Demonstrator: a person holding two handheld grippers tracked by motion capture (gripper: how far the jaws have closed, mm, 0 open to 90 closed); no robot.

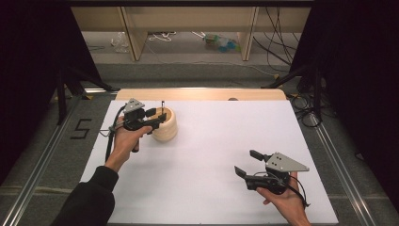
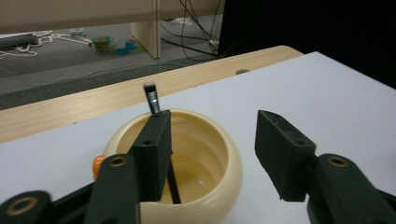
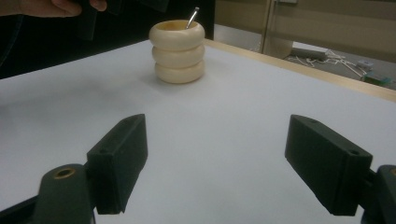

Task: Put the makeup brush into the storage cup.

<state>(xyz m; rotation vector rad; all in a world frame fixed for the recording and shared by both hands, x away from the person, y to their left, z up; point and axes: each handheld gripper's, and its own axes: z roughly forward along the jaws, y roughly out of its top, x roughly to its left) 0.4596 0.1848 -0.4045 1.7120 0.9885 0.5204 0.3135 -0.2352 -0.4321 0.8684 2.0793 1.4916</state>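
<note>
One ribbed cream holder (image 1: 165,125) with one brush (image 1: 162,106) sits far left; left gripper (image 1: 157,118) released above it, right gripper (image 1: 249,163) released (near right), bare table (image 1: 211,155) between.

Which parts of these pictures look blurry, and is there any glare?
Left gripper view: the brush tip is smeared and the near jaws are soft. Right gripper view: the ringed cream holder is fairly sharp. High view: the white table is evenly lit, without glare, between dark sides.
</note>
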